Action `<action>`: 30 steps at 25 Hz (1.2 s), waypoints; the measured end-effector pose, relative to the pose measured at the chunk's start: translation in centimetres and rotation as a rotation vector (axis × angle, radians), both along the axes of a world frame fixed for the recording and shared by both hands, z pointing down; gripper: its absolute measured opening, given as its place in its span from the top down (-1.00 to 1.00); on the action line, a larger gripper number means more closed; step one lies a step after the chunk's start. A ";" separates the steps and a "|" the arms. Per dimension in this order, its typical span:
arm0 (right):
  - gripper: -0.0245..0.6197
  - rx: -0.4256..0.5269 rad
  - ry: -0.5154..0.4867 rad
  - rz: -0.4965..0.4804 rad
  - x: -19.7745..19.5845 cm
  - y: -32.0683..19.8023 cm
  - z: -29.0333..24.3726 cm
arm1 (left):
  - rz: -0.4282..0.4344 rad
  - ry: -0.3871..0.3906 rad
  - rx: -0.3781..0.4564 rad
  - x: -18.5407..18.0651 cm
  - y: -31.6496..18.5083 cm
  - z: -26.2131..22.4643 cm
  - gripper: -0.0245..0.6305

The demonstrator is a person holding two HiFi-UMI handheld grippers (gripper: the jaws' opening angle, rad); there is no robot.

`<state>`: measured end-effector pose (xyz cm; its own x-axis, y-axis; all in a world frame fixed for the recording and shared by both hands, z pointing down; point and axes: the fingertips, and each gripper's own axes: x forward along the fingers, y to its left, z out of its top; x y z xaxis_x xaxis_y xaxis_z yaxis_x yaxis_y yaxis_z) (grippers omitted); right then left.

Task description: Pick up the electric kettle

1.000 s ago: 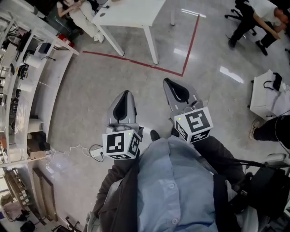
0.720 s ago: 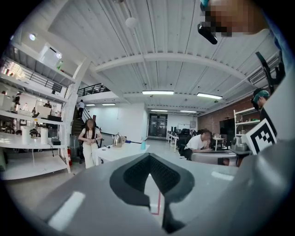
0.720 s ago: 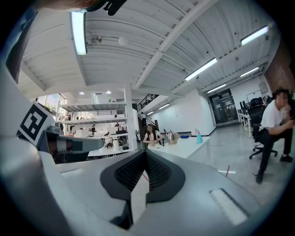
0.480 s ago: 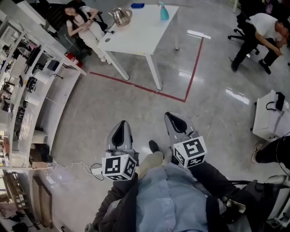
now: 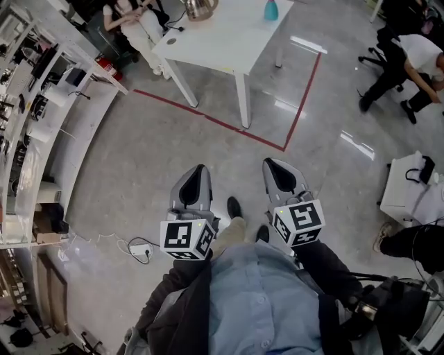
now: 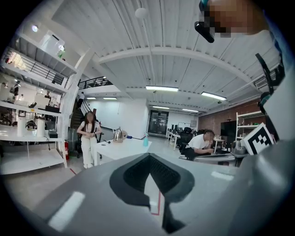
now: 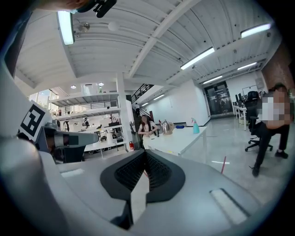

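Far from the kettle [image 5: 199,7], left gripper [image 5: 199,170] and right gripper [image 5: 270,164] have jaws closed, empty.

Bright metal, glossy floor, matt plastic.
The polished silver metal electric kettle [image 5: 200,7] gleams at the far edge of the smooth matt white table surface [image 5: 222,41]; the grey stone-look floor [image 5: 139,152] is glossy with lamp reflections. The left gripper [image 5: 199,170] and right gripper [image 5: 270,164] are matt grey plastic, jaws lined in ribbed black.
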<state>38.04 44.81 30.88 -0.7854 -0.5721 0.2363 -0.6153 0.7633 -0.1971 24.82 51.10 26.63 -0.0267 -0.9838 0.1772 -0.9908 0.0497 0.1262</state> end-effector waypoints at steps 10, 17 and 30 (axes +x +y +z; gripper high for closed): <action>0.85 0.051 0.011 -0.047 -10.0 -4.4 -3.1 | 0.025 0.049 0.074 -7.5 -5.0 -1.6 0.92; 0.85 0.106 0.015 -0.055 -15.3 -6.4 -4.9 | 0.048 0.064 0.108 -11.9 -7.3 -2.2 0.92; 0.85 0.054 0.001 -0.021 -17.3 -12.6 -2.4 | 0.090 0.066 0.008 -13.4 -14.0 0.8 0.92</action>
<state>20.78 32.25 28.47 -0.7968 -0.5678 0.2066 -0.5996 0.7853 -0.1545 11.41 37.15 27.47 0.0730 -0.9832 0.1675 -0.9807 -0.0402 0.1911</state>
